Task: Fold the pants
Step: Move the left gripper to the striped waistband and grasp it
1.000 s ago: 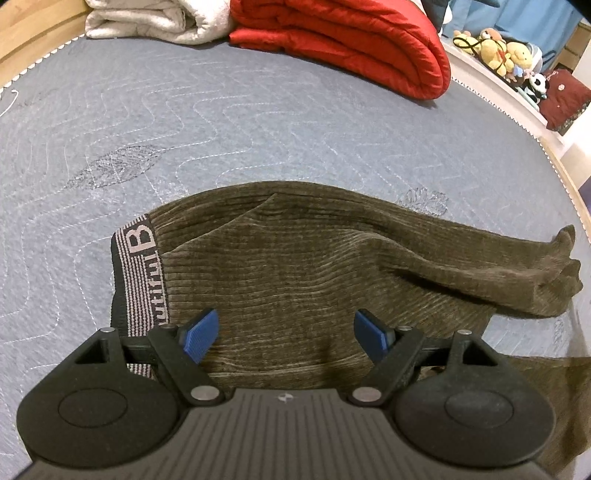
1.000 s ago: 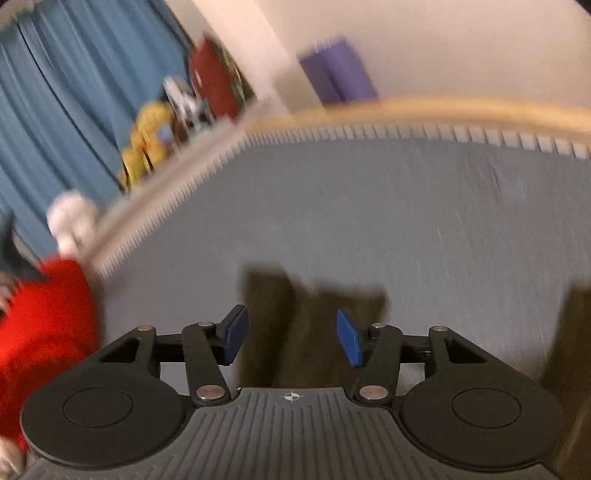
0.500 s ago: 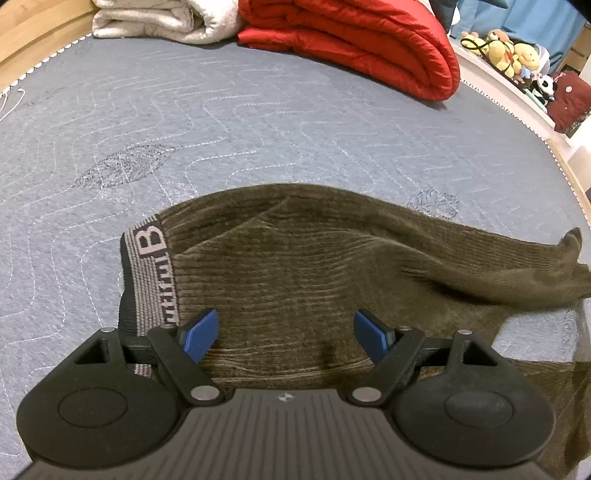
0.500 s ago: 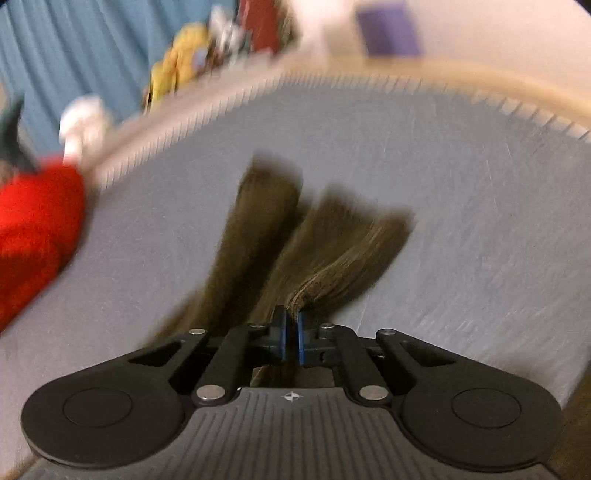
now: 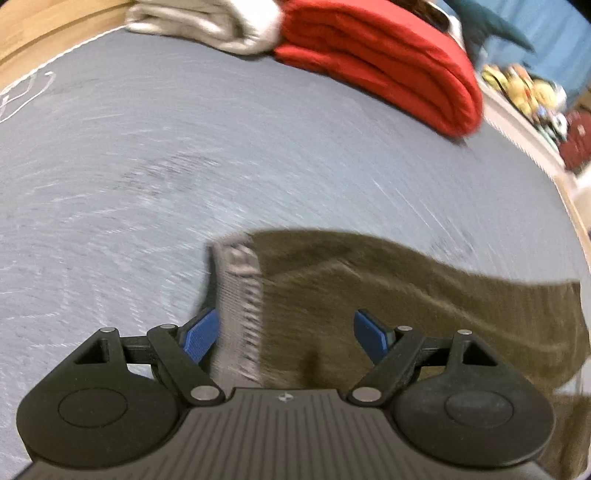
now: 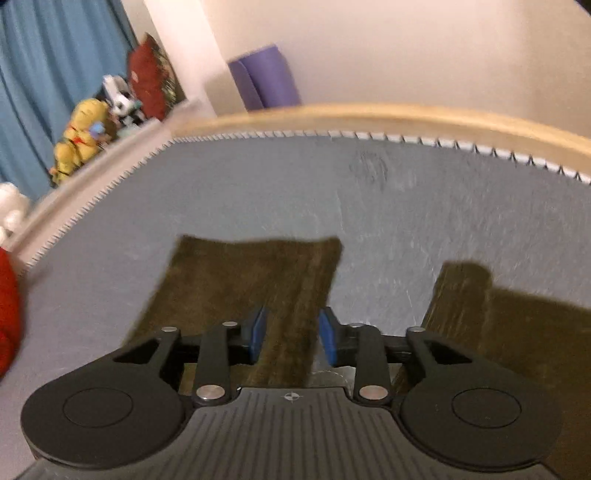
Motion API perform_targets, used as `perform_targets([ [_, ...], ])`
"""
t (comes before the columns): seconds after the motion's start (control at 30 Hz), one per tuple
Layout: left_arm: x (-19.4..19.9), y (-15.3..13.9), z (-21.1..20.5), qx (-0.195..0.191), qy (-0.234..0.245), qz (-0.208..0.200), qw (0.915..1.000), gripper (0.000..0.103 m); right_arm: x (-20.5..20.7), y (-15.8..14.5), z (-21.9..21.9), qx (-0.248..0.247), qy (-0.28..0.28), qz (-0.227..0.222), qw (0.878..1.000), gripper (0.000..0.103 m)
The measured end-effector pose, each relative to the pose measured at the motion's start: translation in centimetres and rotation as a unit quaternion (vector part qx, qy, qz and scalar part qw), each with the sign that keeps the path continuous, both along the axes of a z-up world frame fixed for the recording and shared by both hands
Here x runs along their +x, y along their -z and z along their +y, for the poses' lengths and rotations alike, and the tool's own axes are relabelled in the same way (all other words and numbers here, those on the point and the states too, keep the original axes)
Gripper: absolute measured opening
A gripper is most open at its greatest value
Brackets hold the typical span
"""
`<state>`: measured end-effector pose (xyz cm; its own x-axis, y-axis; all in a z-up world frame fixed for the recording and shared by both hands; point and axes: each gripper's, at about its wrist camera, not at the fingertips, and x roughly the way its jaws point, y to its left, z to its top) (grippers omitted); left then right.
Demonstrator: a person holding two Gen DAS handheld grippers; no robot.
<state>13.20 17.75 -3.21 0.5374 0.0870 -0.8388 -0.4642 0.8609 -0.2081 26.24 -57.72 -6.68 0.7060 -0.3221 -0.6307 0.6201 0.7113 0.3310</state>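
Dark olive ribbed pants [image 5: 406, 306] lie on the grey quilted mattress [image 5: 184, 147], with the grey lettered waistband [image 5: 240, 295] at their left end. My left gripper [image 5: 286, 334] is open, with the waistband and upper pants between its blue pads [image 5: 201, 336]. In the right wrist view a pant leg end [image 6: 258, 273] lies flat and a second leg end [image 6: 498, 314] lies to the right. My right gripper [image 6: 293, 334] is partly open over the first leg's right edge. Both views are motion-blurred.
A folded red blanket [image 5: 388, 62] and a folded white blanket [image 5: 210, 22] lie at the mattress's far edge. Plush toys [image 6: 85, 136] and a blue curtain [image 6: 55, 55] are beyond the bed. A wooden bed frame [image 6: 369, 114] borders the mattress, with a purple roll [image 6: 266, 79] behind it.
My right gripper was shut on the pant leg half a second ago and has opened; the leg now lies flat. My left gripper has shifted left toward the waistband, still open.
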Motion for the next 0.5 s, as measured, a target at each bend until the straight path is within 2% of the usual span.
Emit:
perform_targets([
  [0.13, -1.5, 0.7, 5.8, -0.038, -0.051, -0.017, 0.9978, 0.085, -3.0, -6.0, 1.0, 0.016, -0.038, -0.05, 0.998, 0.037],
  [0.23, -2.1, 2.7, 9.1, -0.07, -0.071, -0.033, 0.9944, 0.084, -6.8, -10.2, 3.1, 0.028, -0.085, -0.099, 0.991, 0.042],
  [0.3, -2.0, 4.4, 10.1, -0.091, -0.073, -0.049, 0.9919, 0.084, -10.0, -12.9, 5.1, 0.034, -0.125, -0.129, 0.983, 0.05],
  [0.4, -1.6, 6.7, 10.3, -0.121, -0.064, -0.069, 0.9882, 0.084, -15.0, -15.6, 9.0, 0.035, -0.189, -0.16, 0.968, 0.053],
  [0.5, -0.8, 7.7, 9.3, -0.104, -0.038, -0.076, 0.991, 0.084, -19.6, -17.1, 12.8, 0.034, -0.256, -0.187, 0.948, 0.057],
])
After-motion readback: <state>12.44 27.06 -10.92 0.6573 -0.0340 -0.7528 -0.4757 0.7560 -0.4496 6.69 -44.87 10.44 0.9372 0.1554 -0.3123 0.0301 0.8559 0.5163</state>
